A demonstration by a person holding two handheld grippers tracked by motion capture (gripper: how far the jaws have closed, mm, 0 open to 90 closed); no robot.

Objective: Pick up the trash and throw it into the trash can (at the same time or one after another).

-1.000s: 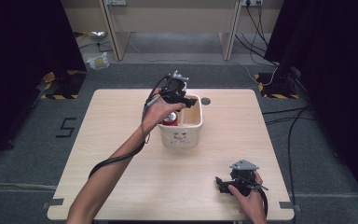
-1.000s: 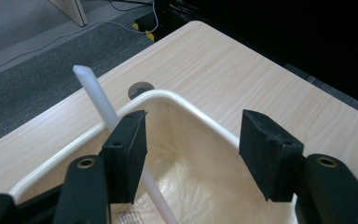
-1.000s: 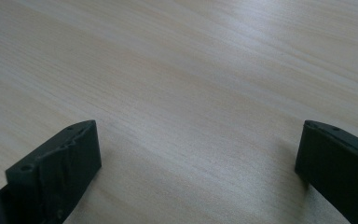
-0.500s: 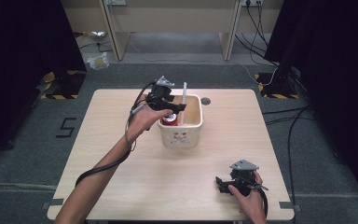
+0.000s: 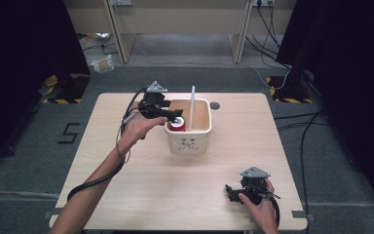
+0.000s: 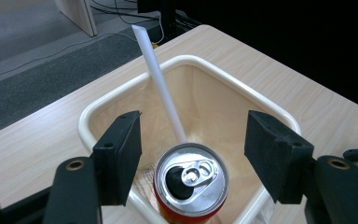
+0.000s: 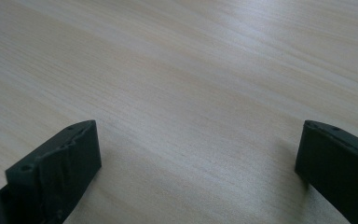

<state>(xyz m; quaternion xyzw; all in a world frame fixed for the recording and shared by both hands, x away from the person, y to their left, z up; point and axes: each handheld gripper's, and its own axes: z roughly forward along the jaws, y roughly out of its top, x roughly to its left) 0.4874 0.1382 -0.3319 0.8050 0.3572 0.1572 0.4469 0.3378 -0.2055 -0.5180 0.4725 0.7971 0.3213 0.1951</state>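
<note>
Aluminium-topped red can [image 6: 190, 186] in glossy, perhaps plastic, bin [image 6: 279, 113].

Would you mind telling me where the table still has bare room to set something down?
The wooden table is bare left of the cream bin and along the front, between the forearm and the right gripper. The bin is crowded: a red can, a white straw, with the left gripper open above.

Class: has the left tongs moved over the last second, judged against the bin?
Yes. The left tongs drew back from over the bin towards its left rim.
</note>
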